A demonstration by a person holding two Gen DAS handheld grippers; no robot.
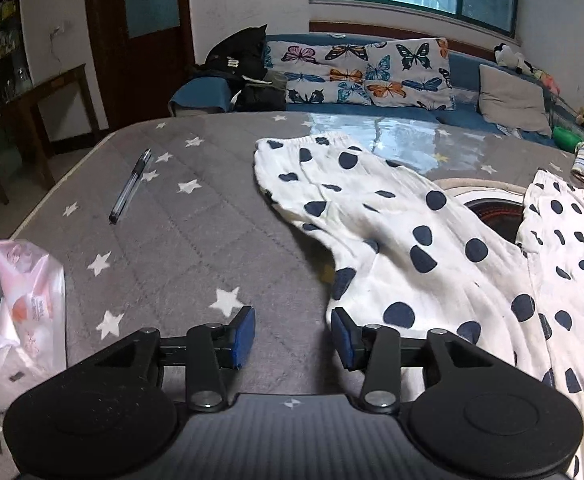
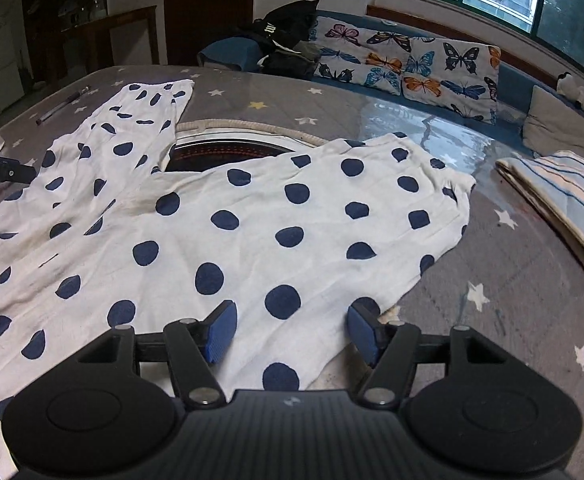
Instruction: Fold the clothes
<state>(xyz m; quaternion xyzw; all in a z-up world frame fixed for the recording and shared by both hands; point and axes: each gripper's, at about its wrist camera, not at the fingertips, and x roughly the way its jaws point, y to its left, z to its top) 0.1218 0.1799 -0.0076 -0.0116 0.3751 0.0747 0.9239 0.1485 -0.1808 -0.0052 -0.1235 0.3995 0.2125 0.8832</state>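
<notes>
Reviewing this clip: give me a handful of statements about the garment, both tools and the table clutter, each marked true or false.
1. The white polka-dot trousers with navy dots lie spread out with both legs apart. True.
2. The left tool is clamped on the fabric. False: it is open over the grey star-print cover, beside the trousers' edge.
3. The right tool is open above a trouser leg. True.
4. The clear ballpoint pen lies on the trousers. False: it rests on the cover, apart from them.
5. The folded striped cloth sits unfolded under the trousers. False: it lies folded, separate.
</notes>
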